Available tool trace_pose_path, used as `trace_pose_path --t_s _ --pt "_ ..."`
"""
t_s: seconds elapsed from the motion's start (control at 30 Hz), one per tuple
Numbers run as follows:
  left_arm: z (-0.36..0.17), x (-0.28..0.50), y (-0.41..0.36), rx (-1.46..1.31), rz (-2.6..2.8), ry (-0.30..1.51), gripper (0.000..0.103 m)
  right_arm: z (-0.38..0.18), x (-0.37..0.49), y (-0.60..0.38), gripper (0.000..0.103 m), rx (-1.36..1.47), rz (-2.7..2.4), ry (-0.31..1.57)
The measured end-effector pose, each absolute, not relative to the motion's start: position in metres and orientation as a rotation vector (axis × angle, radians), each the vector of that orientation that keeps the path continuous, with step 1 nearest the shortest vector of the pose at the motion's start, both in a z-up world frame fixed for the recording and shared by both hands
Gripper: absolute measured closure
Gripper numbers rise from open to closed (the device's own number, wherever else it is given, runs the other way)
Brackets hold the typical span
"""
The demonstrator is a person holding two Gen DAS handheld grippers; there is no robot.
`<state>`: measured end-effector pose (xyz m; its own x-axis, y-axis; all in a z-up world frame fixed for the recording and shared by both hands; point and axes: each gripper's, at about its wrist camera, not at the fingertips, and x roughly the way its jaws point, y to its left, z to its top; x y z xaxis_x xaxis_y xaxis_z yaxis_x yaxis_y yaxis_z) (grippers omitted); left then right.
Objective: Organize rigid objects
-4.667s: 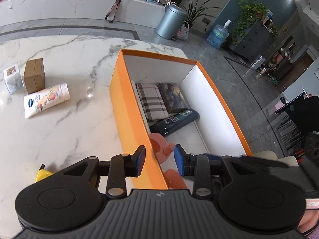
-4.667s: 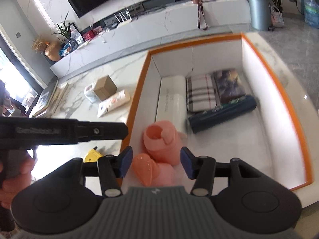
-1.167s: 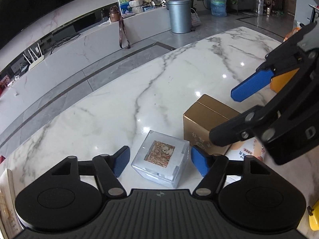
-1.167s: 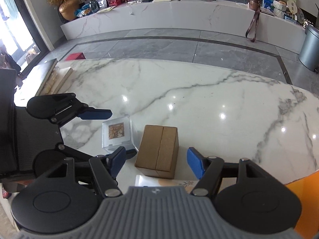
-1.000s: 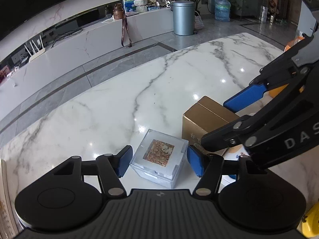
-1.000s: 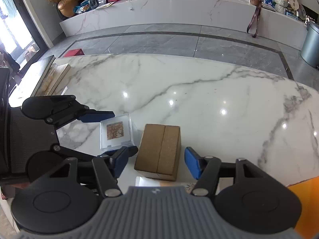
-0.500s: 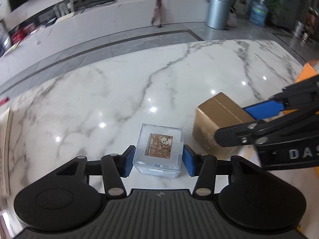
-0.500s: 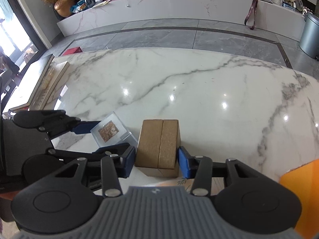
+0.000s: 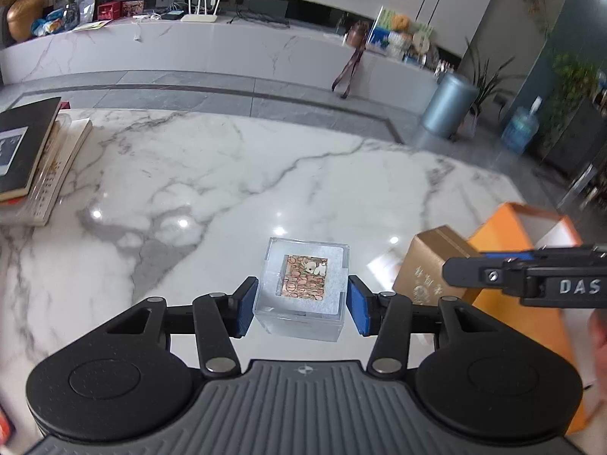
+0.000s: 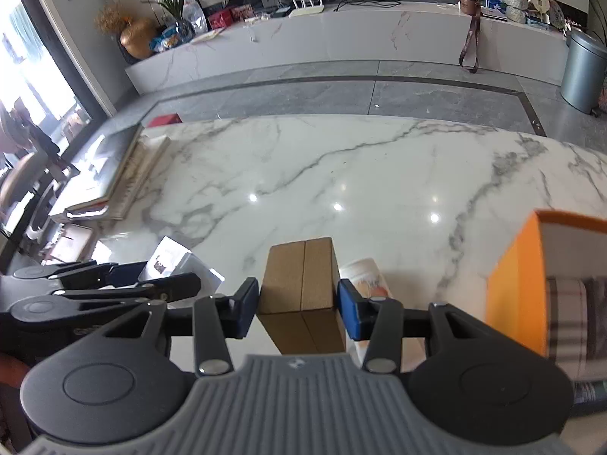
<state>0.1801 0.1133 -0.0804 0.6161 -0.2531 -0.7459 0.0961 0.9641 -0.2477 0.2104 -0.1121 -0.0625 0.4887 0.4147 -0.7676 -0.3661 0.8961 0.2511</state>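
Left tool [image 9: 301,305]: blue pads pressed on both sides of the clear cube, roughly half open, pointing down at a slant.
Clear cube [image 9: 305,284]: transparent box with a patterned picture inside; sits between the left pads, near their tips, seemingly held above the tabletop.
Right tool [image 10: 299,309]: pads clamped on both sides of the brown carton, about half open.
Brown carton [image 10: 301,288]: cardboard, seam running away from the camera; between the right pads, far end sticking out past them.
Tabletop [image 9: 227,174]: white marble with grey veins.
Orange box [image 10: 516,284]: open, white inside, right of the right tool; plaid item inside.
White tube [image 10: 366,273]: lying on the tabletop just right of the carton.
Books [image 9: 26,159]: stacked at the far left tabletop edge.
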Motion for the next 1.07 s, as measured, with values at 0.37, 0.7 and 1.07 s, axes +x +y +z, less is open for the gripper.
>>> trace_pose_path --t_s 0.37,0.7,1.07 --pt "-0.022 0.107 0.040 -0.242 -0.409 0.756 0.046 -0.003 0.112 -0.237 0.056 0.178 0.426 0.831" --pt "-0.013 0.111 -0.068 -0.161 -0.600 0.755 0.049 0.010 0.067 -0.355 0.056 0.255 0.218 0.785" --pt "-0.058 0.152 -0.136 -0.072 -0.629 0.866 0.049 -0.064 0.106 -0.376 0.056 0.348 0.179 0.923"
